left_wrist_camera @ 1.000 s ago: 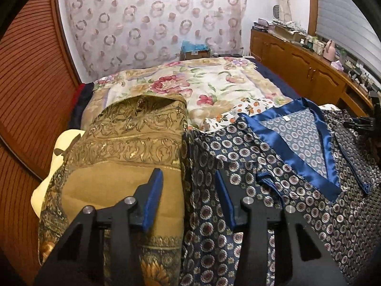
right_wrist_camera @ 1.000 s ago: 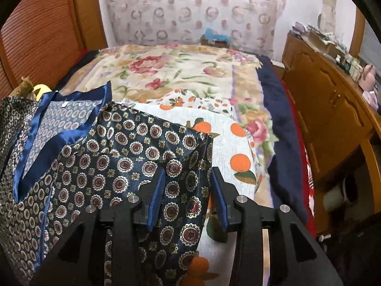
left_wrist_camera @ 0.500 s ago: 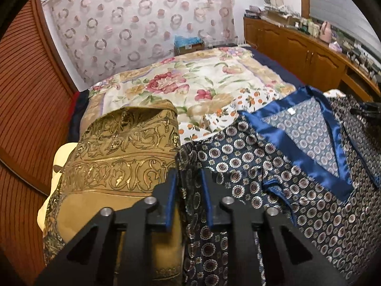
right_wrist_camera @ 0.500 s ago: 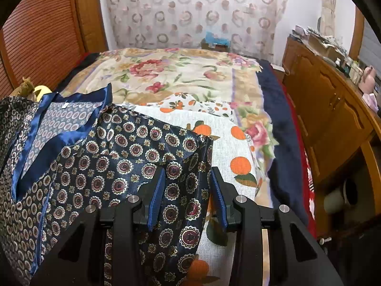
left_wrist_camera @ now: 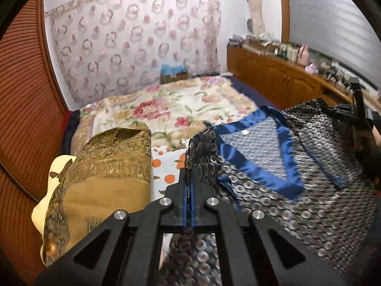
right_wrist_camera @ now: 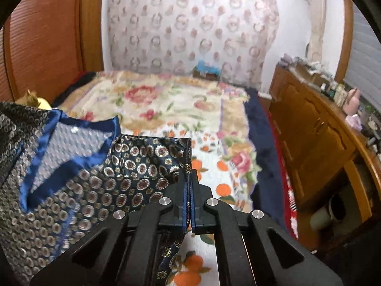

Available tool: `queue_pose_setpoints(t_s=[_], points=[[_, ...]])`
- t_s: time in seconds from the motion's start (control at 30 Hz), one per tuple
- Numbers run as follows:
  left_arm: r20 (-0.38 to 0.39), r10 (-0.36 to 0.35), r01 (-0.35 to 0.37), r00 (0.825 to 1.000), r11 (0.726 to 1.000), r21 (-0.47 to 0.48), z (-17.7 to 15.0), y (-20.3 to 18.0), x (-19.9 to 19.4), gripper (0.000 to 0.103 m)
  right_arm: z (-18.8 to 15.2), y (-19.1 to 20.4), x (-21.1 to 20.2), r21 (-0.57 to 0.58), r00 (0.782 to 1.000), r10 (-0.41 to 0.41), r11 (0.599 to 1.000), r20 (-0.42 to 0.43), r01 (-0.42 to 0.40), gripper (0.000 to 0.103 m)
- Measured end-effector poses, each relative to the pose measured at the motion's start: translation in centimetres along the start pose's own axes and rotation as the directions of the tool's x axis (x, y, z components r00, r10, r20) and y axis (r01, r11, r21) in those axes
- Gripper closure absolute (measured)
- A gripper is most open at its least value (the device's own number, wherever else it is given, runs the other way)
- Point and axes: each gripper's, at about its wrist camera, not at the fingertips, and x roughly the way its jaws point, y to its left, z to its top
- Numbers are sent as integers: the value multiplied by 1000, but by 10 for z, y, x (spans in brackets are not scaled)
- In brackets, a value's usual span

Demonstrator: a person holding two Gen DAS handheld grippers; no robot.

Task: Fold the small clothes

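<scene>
A navy top with a circle print and blue satin V-neck trim lies on the bed. My left gripper is shut on its left edge and holds that edge lifted. My right gripper is shut on its right edge, also lifted. The right gripper also shows at the far right of the left wrist view. The blue collar shows at the left of the right wrist view.
A folded gold brocade cloth lies left of the top, on a cream item. An orange-print cloth lies under the top. A floral bedspread covers the bed. A wooden cabinet stands to the right, wooden panelling to the left.
Both grippers have closed on the top's side edges and lifted them. The orange-print cloth now shows between the gold cloth and the top.
</scene>
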Motion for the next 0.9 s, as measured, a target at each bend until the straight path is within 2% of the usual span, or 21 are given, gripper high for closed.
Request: queue_pose_setpoints(t_s=[0.27,0.4,0.67,0.8,0.9], points=[[104,14,-9,995,999,-45,-46,2,-63,103,-17,12,-77,29,993,22,999,118,-26,103],[111,28,-20,993,997,-68,-78,9,-80,103,-38,20,-112,28,988,34,999,149,-38,103],[109,73,-55,991,985,-166,-147,23,-118,103,-103,20,-160,81,992,46,995,120,-56,103],[119,64,-43,991,984,-175,-161,20,-135,103,-134,15,-184,122,994,65,990,88,-76,103],[125,65,-44,990,986,-161,-172,13,-149,103,-149,20,-205,110,995,66,991,81,-74,103]])
